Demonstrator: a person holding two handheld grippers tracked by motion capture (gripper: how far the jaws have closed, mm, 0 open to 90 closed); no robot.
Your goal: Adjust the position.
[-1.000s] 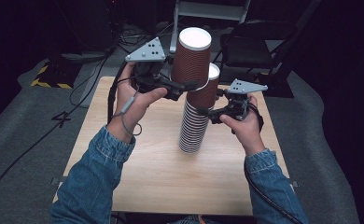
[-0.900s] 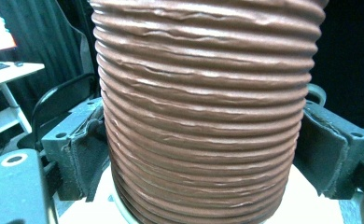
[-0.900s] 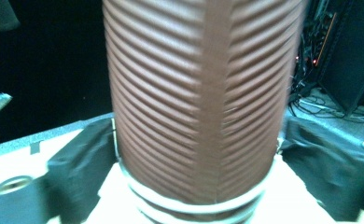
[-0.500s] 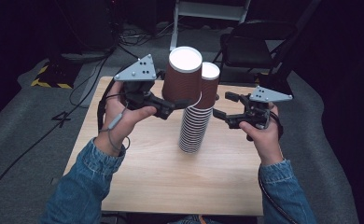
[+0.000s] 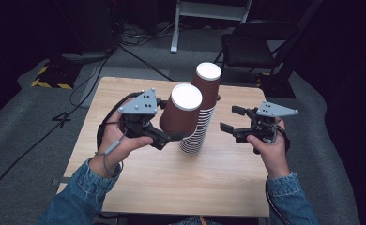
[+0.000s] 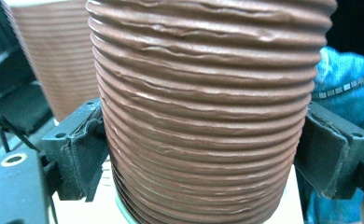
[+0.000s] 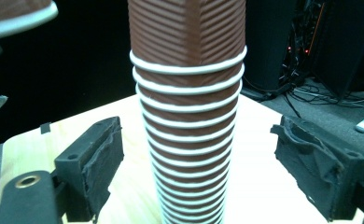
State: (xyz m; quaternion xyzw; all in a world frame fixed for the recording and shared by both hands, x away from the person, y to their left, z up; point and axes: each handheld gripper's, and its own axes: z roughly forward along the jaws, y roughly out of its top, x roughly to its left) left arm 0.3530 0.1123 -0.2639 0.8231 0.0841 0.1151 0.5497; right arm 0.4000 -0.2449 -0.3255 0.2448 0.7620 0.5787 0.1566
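Peeling one cup (image 5: 180,117) off the stack (image 5: 201,112): left tool (image 5: 164,139) clamps it, right tool (image 5: 229,119) gapes empty; next, park it on the desk (image 5: 139,183)

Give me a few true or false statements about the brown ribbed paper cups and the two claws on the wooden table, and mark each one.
1. The left claw grips a single brown ribbed paper cup, upside down. True.
2. The right claw is clamped on the tall stack of upside-down brown paper cups. False: its jaws stand apart, clear of the stack; in the right gripper view the stack rises between the pads without touching them.
3. The stack stands on the light wooden table. True.
4. The held cup sits on top of the stack. False: it is held apart, beside the stack.
5. A dark folding chair stands beyond the table. True.
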